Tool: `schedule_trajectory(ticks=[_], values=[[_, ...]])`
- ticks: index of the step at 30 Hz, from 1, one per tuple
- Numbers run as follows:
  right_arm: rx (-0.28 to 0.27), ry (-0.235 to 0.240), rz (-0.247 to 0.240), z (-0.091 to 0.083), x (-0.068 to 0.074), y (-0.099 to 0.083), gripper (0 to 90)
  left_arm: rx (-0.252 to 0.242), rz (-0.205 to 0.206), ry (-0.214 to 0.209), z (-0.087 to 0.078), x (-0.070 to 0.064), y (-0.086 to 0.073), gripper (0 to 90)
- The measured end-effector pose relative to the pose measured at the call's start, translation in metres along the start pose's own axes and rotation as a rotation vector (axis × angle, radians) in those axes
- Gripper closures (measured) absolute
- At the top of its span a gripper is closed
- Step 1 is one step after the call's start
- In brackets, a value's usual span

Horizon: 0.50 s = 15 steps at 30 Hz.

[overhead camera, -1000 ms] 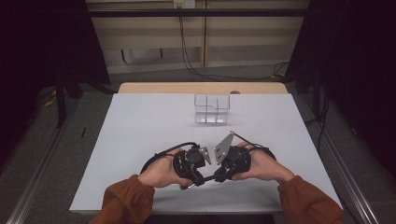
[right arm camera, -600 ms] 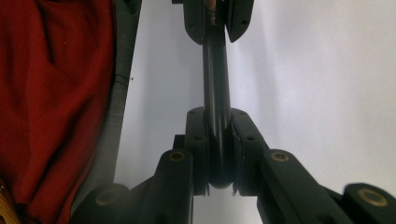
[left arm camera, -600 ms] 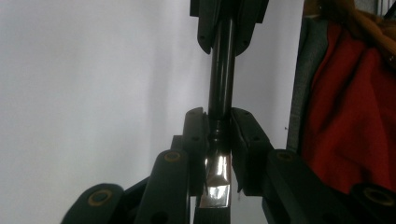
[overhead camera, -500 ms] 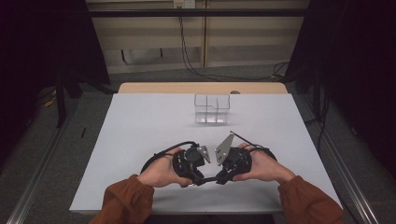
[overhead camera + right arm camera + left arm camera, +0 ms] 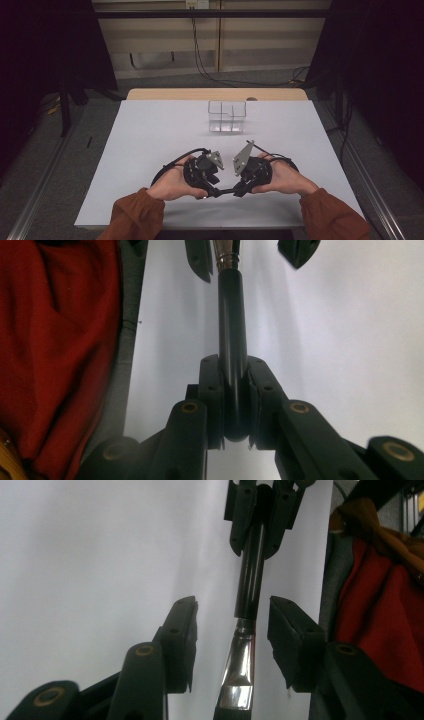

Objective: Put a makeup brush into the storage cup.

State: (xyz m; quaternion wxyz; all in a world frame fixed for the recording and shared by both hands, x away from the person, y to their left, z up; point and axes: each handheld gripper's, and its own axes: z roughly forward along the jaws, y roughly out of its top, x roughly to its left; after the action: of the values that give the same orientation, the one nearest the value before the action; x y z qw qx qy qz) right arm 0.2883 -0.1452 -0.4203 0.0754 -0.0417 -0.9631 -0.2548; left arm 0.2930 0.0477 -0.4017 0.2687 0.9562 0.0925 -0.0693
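The right claw (image 5: 235, 405) grips the brush (image 5: 231, 335) by its black handle end, low over the counter (image 5: 150, 130). The left claw (image 5: 232, 630) stands open around the metal ferrule, apart from it. The bristles are cut off.

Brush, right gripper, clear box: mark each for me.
brush (image 5: 232, 315), right gripper view, black handle.
right gripper (image 5: 234, 405), right gripper view, between its fingertips, shut on the handle.
clear box (image 5: 227, 116), high view, front wall.
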Motion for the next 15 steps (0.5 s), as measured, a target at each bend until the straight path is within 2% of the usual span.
schedule_trajectory(ticks=[3,5,7,9,10,12,15], values=[[-0.026,-0.016,-0.007,-0.0025,-0.0003,-0.0008,80.0,-0.023,-0.007,0.007,-0.0012,-0.0009,-0.0006,47.4],[-0.025,-0.027,-0.005,-0.0041,0.0003,-0.0007,80.1,-0.025,-0.012,0.023,-0.0020,-0.0006,-0.0001,41.5],[-0.028,-0.030,-0.006,-0.0044,-0.0003,-0.0013,80.0,-0.049,-0.023,0.032,-0.0026,-0.0005,-0.0003,36.9],[-0.019,-0.031,0.014,-0.0051,0.0004,-0.0019,80.0,-0.048,-0.033,0.042,-0.0039,0.0000,-0.0003,30.4],[-0.024,-0.035,0.004,-0.0048,-0.0006,-0.0023,80.1,-0.057,-0.037,0.045,-0.0040,-0.0003,-0.0005,27.2],[-0.018,-0.028,0.018,-0.0051,-0.0006,-0.0031,80.0,-0.073,-0.034,0.043,-0.0055,-0.0006,-0.0014,25.0],[-0.019,-0.032,0.015,-0.0049,-0.0016,-0.0035,80.0,-0.087,-0.048,0.065,-0.0067,-0.0003,-0.0029,17.1]])
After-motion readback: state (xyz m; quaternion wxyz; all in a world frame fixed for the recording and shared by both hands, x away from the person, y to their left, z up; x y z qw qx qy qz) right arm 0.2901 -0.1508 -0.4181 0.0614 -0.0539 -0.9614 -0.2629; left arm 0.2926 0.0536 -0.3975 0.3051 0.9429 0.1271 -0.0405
